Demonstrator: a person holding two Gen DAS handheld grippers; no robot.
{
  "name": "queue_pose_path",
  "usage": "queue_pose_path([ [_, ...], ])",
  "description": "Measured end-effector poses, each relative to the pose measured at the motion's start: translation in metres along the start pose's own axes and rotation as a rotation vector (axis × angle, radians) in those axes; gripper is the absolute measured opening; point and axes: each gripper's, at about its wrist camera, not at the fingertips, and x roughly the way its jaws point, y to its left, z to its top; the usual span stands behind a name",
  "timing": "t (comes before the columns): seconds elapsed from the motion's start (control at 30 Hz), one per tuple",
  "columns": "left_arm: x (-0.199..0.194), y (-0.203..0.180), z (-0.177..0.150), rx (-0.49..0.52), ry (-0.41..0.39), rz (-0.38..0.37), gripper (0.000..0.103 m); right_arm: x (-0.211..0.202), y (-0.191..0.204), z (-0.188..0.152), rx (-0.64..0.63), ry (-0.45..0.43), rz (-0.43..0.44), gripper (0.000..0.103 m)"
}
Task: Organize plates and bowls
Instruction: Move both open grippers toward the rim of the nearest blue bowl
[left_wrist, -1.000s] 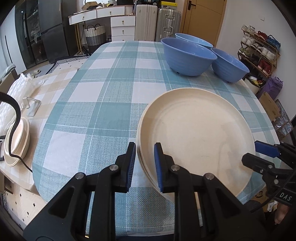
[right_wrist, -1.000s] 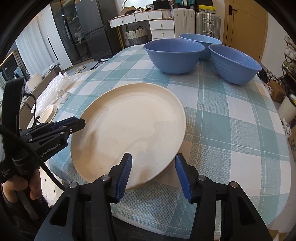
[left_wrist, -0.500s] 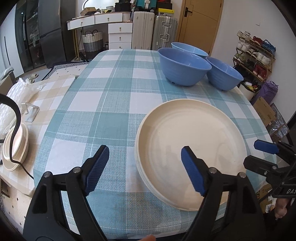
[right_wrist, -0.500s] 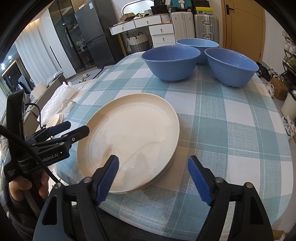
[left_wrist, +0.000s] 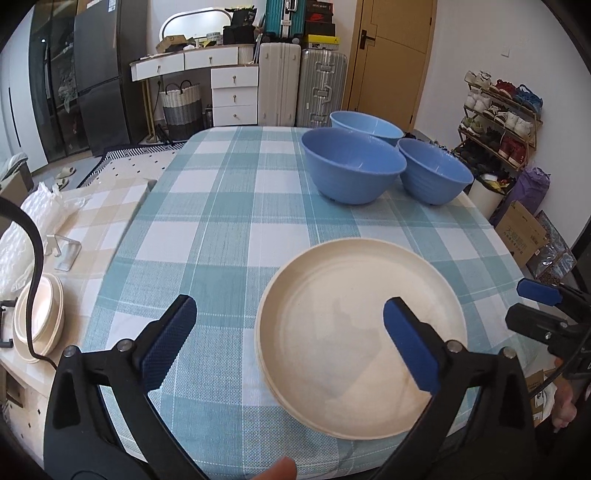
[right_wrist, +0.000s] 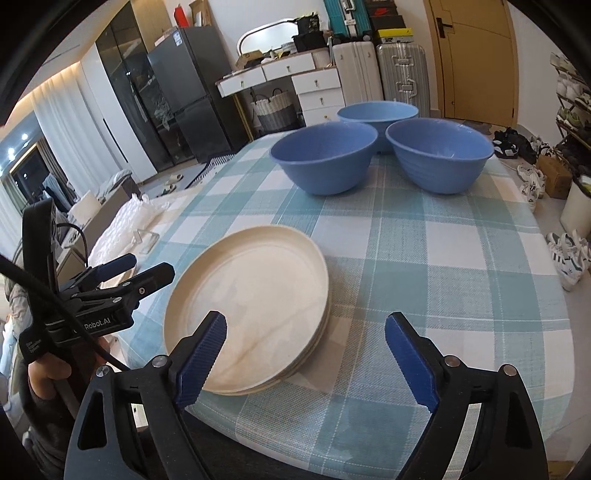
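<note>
A stack of cream plates (left_wrist: 354, 332) lies near the front edge of the checked table (left_wrist: 229, 206); it also shows in the right wrist view (right_wrist: 251, 302). Three blue bowls stand at the far right: a front one (left_wrist: 351, 164), one behind (left_wrist: 365, 123) and one to the right (left_wrist: 434, 173). They show in the right wrist view too (right_wrist: 325, 157). My left gripper (left_wrist: 291, 343) is open and empty, hovering over the plates' left edge. My right gripper (right_wrist: 306, 362) is open and empty, just in front of the stack.
A low side table with small cream dishes (left_wrist: 37, 321) and a clear stand (left_wrist: 66, 251) sits left of the table. Suitcases (left_wrist: 303, 88) and drawers (left_wrist: 232, 92) stand at the back. A shoe rack (left_wrist: 498, 114) is on the right.
Both grippers opened wide and let go of the plate, which now lies flat on the stack. Both grippers pulled back and rose a little from the plates.
</note>
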Motion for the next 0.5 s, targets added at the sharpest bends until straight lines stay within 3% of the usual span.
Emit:
queue_pose_path([
  [0.5,-0.044,-0.014,0.052,0.042,-0.097,0.027,0.101,-0.079,-0.043,0.041,0.095,-0.188,0.001,0.089],
])
